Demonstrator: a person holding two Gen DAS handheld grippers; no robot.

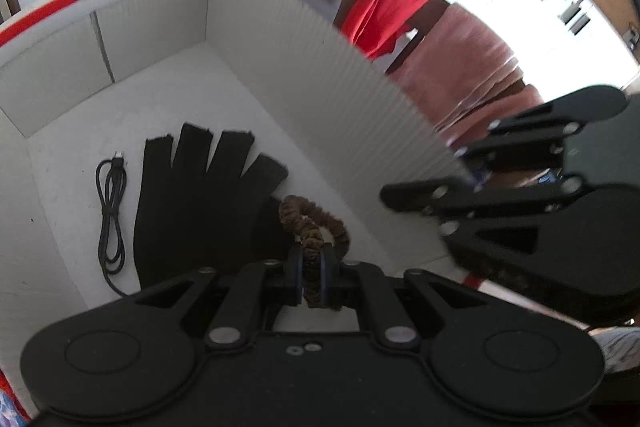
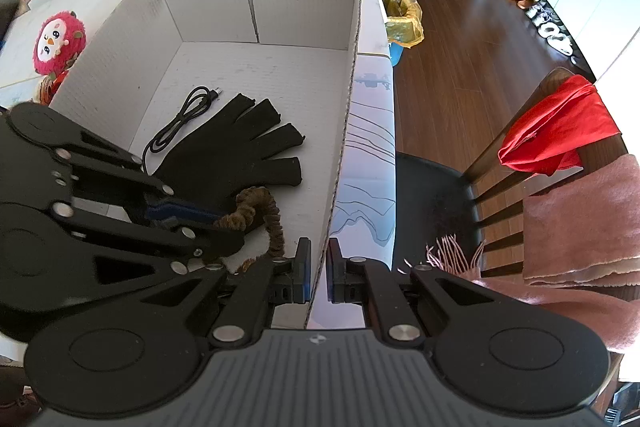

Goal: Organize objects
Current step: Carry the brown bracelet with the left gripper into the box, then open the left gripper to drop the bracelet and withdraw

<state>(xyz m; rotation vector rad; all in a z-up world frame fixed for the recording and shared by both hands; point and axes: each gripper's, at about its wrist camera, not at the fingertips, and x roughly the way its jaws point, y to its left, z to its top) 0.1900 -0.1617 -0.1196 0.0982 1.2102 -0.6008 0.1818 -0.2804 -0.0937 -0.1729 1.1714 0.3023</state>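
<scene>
scrunchie (image 1: 316,227), brown, pinched between the pads of my left gripper (image 1: 311,277) and hanging inside the white cardboard box (image 1: 280,67), above the box floor and next to the black fingerless glove (image 1: 200,203). black cable (image 1: 110,211) lies coiled on the box floor beside the glove. my right gripper (image 2: 318,273) is clamped on the box's right side wall (image 2: 344,147), one pad inside and one outside. pink plush toy (image 2: 56,43) sits on the table outside the box's left wall.
</scene>
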